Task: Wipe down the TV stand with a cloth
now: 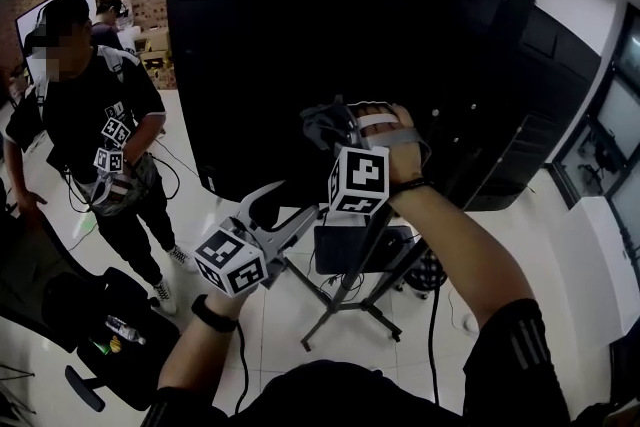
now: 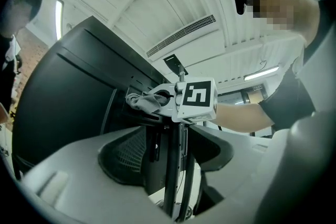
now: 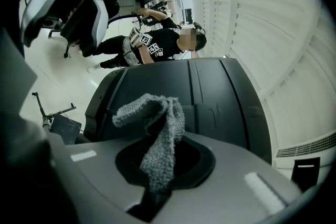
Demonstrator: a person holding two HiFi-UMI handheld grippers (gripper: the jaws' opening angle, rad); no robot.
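Observation:
A big black TV [image 1: 300, 35] stands on a wheeled metal stand [image 1: 345, 300]. My right gripper [image 1: 330, 133] is raised against the TV's back, shut on a grey knitted cloth [image 1: 320, 127]. In the right gripper view the cloth [image 3: 157, 134] rises crumpled from the pinched jaws of the right gripper [image 3: 156, 181], in front of the TV's back panel [image 3: 210, 97]. My left gripper [image 1: 268, 205] is lower, beside the stand's upright, jaws apart. In the left gripper view the stand's pole [image 2: 176, 165] runs up between the left gripper's [image 2: 173, 186] spread jaws, with the cloth [image 2: 142, 101] above it.
A person in black [image 1: 100, 125] stands to the left on the tiled floor. A black office chair [image 1: 90, 315] with a bottle on it sits at the lower left. Another dark screen [image 1: 540, 115] stands to the right. Cables trail around the stand's legs.

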